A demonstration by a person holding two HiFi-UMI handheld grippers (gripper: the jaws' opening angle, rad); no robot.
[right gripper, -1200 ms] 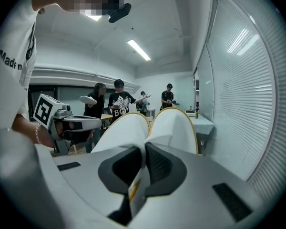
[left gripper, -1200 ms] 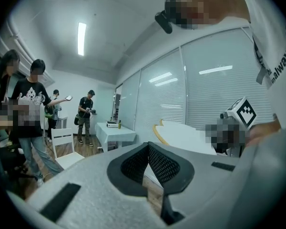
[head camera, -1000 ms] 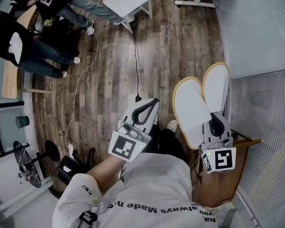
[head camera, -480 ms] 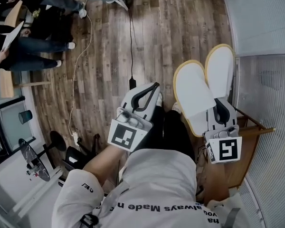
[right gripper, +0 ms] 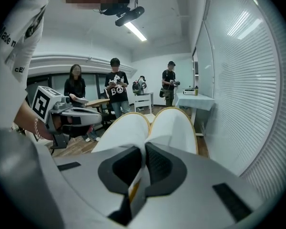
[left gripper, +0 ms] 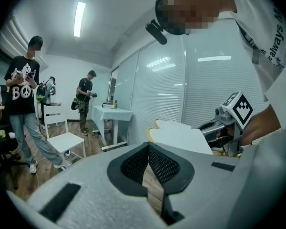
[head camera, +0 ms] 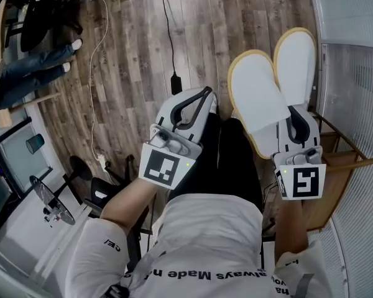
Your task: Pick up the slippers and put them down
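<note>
The right tongs (head camera: pixel 293 113) are clamped on the heel ends of the slippers (head camera: pixel 261 95), both pinched together between the pads; the pair fans out ahead of the tongs, off the wooden floor (head camera: pixel 137 54), pale flat faces up with a yellow-tan edge all round; the one nearer the person's middle lies partly over the other. They hang close beside the wall of white blinds (head camera: pixel 354 92), above a low wooden frame (head camera: pixel 339 160) standing there. From the right gripper view the slippers (right gripper: pixel 174 125) rise straight out of the closed right tongs (right gripper: pixel 144 149), a sliver of yellow edge showing down in the gap.

The left tongs (head camera: pixel 203 94) are held level with the other, over the person's dark trousers, well apart from the slippers; in the left gripper view the left tongs (left gripper: pixel 148 147) have their tips together with nothing caught between, only floor showing through the slot below.

A black cable (head camera: pixel 168 30) and a white cable (head camera: pixel 94 73) trail across the boards; farther off stand a white chair (left gripper: pixel 62 140), a small white table (left gripper: pixel 112 113), and a few people (right gripper: pixel 117 87) near the back of the room.
</note>
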